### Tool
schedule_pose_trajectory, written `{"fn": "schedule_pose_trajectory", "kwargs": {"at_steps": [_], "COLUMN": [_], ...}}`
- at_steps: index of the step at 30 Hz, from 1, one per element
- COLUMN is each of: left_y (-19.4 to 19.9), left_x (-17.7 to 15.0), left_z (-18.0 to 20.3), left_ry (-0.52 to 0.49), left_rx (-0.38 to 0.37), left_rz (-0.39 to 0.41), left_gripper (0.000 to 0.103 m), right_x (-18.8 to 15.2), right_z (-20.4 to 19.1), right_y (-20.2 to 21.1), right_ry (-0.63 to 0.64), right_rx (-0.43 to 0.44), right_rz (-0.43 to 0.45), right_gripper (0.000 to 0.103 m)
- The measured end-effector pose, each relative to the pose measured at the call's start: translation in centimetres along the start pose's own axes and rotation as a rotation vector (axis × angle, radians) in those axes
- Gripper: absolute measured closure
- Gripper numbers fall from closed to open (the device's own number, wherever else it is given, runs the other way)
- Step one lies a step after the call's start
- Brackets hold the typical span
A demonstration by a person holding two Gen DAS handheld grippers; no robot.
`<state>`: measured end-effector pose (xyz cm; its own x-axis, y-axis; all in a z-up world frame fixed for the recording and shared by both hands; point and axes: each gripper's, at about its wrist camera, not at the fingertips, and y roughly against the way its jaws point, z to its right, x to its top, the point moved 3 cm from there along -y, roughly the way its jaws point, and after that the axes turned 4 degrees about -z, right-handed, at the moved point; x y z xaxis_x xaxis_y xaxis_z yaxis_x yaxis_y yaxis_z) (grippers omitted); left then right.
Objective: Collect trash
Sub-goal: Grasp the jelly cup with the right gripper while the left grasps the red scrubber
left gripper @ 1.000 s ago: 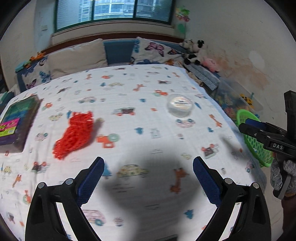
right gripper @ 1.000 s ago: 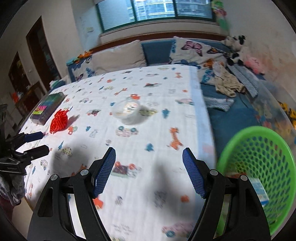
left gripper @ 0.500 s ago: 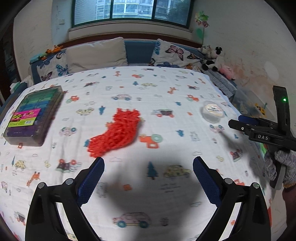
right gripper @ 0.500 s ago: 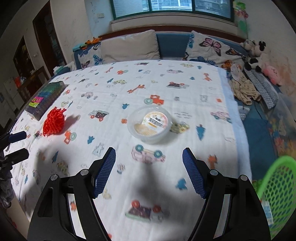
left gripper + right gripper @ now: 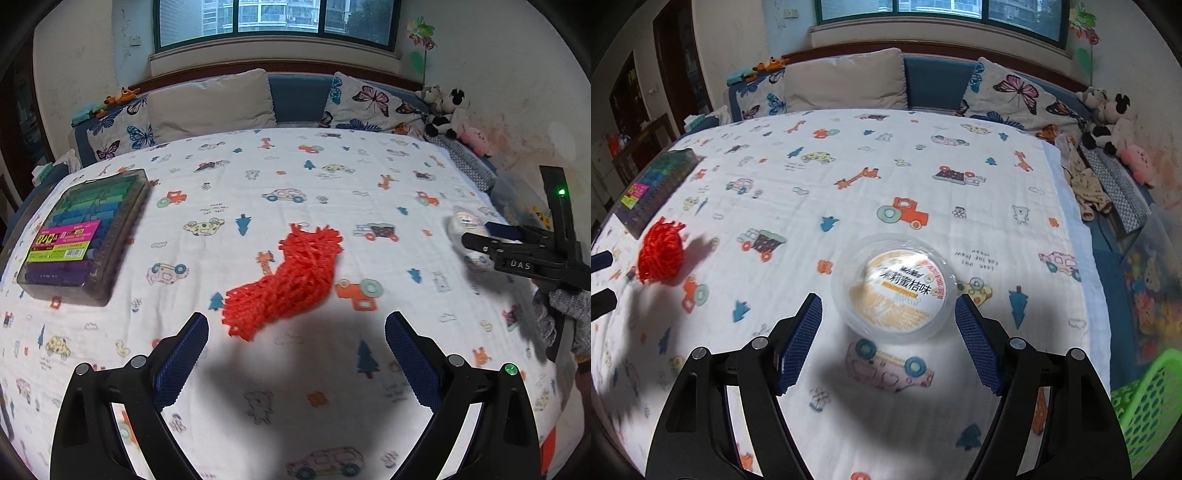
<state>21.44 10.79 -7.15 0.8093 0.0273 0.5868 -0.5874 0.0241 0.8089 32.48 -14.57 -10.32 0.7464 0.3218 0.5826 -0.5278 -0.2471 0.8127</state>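
Observation:
A crumpled red mesh net (image 5: 286, 271) lies on the patterned white cloth, just ahead of my open, empty left gripper (image 5: 295, 354). It also shows in the right wrist view (image 5: 661, 253) at the left. A clear round plastic cup with a printed orange lid (image 5: 895, 286) lies on the cloth just ahead of my open, empty right gripper (image 5: 888, 341). In the left wrist view the cup (image 5: 463, 223) is partly hidden behind the right gripper (image 5: 480, 236). A green mesh basket (image 5: 1145, 406) sits low at the right.
A case of coloured markers (image 5: 79, 232) lies at the left of the cloth. Pillows (image 5: 210, 101) and plush toys (image 5: 450, 114) line the back and right. The cloth's right edge (image 5: 1071, 236) drops to a blue surface with clothes.
Both grippers have moved forward and left: the left one toward the red net, the right one away from the green basket up to the cup. Both stayed open.

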Motion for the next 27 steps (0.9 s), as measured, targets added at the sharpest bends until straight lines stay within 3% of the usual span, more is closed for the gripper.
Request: {"fn": "schedule_pose_trajectory", "kwargs": {"at_steps": [11, 21, 27], "left_y": [-3.0, -5.9, -5.8], "left_x": [2.2, 2.7, 2.5], "left_z": [-0.1, -0.4, -0.1], "left_ry": [-0.054, -0.049, -0.032], "left_rx": [0.028, 0.014, -0.019], "left_rz": [-0.024, -0.076, -0.069], "left_gripper": [0.011, 0.037, 0.058], "right_x": [0.1, -0.5, -1.6], "right_z": [0.3, 0.7, 1.4], "right_y": [-0.7, 2.3, 4.4], "right_ry": [-0.003, -0.024, -0.038], "right_rx": [0.003, 0.023, 0.022], "right_rz": [-0.005, 0.044, 0.068], "right_gripper": [0.035, 0.036, 0.036]}}
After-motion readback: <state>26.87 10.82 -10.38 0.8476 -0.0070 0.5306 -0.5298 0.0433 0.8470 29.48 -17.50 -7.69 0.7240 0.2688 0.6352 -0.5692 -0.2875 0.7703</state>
